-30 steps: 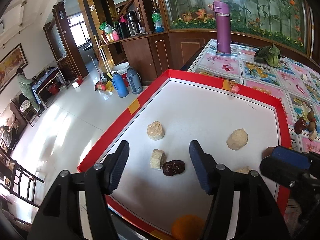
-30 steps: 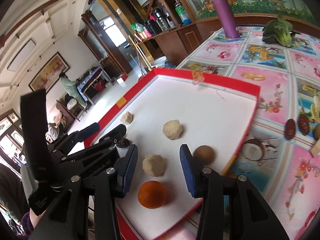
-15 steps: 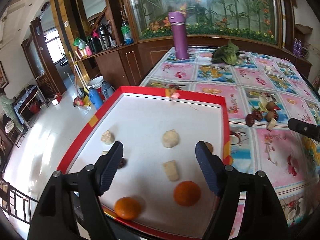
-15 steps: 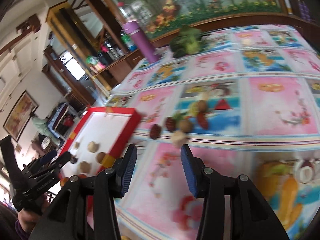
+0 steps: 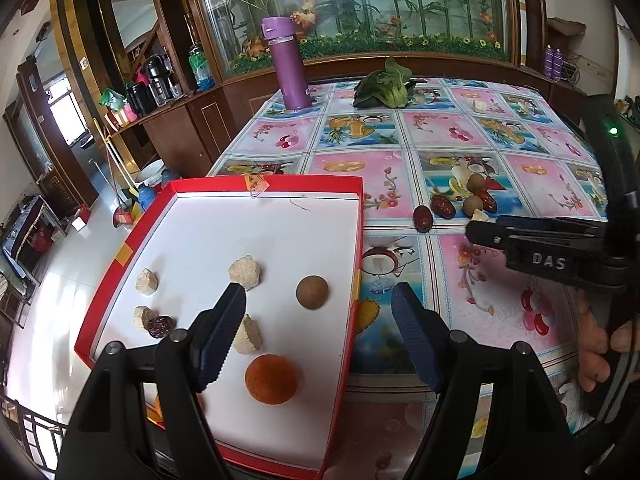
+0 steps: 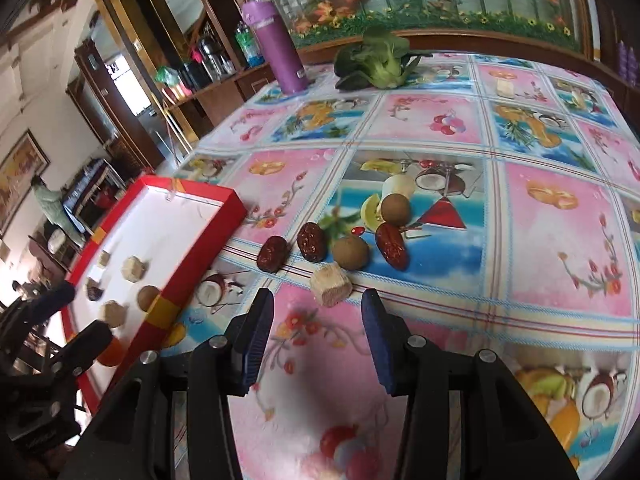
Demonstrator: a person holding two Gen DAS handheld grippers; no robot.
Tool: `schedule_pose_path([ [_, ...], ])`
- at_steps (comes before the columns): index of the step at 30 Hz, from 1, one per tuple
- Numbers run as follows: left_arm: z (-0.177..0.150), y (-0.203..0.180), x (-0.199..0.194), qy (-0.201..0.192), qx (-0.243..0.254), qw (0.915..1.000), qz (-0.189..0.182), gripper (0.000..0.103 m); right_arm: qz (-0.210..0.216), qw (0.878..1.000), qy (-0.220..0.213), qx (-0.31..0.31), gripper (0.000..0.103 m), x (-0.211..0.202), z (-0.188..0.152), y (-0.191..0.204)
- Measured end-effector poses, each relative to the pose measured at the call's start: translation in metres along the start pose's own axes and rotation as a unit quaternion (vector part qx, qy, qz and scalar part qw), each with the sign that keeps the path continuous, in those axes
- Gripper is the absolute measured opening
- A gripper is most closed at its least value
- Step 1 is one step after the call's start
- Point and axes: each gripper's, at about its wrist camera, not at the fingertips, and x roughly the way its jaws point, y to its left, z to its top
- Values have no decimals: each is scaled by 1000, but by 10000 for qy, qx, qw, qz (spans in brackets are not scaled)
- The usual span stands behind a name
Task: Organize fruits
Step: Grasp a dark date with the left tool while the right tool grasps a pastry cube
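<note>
A red-rimmed white tray [image 5: 356,240] at the table's left holds an orange [image 5: 271,379], a brown round fruit [image 5: 312,292], several beige chunks and a dark date [image 5: 159,326]. My left gripper [image 5: 318,340] hovers open above the tray's near right corner, holding nothing. On the tablecloth right of the tray lie three red dates, two brown round fruits and a beige chunk [image 6: 330,284]. My right gripper [image 6: 317,342] is open just short of that chunk, nothing between its fingers. The same pile [image 5: 460,204] shows in the left wrist view beyond the right gripper's body.
A purple flask [image 5: 290,64] and a leafy green vegetable [image 5: 384,88] stand at the table's far side. The tray [image 6: 224,232] overhangs the left table edge. A hand [image 5: 600,344] grips the right tool. Cabinets, flasks and a broom stand on the floor to the left.
My right gripper swung from over the tray to the loose fruit pile on the tablecloth. My left gripper pulled back and turned right, now over the tray's near right corner.
</note>
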Motion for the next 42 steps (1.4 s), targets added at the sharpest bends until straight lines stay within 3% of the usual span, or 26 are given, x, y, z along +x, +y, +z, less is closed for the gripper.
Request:
schedule_pose_path([
  [4,9,-8,6,38,99,9998,-185,76,-175,9998,-1,-33,41,12,7,0],
  [7,18,-19,14,69,224,9989,-406,76,-179,9998,22,-82,22,16,10,-4],
  [11,29,-34,32,237,391,9978,-483,75,-85,9999,69,27,22,10,10,-13],
  [15,38,-48,49,468,421,9955,-706,72,374,9978,-99,538,22,-7,18,-34],
  [20,49,-68,70,653,686,9932,-684,59,775,9879,-414,1275,22,-28,23,-64],
  [23,54,-74,85,811,743,9913,-727,49,798,9828,-440,1606,22,-31,23,-76],
  [31,61,-80,108,967,743,9890,-835,42,952,9779,-442,1807,22,-32,25,-81],
  [37,63,-83,111,935,667,9875,-1080,20,980,9754,-469,1916,22,-33,25,-86],
  [42,60,-81,109,906,541,9877,-1153,20,990,9739,-486,1983,22,-32,25,-90],
])
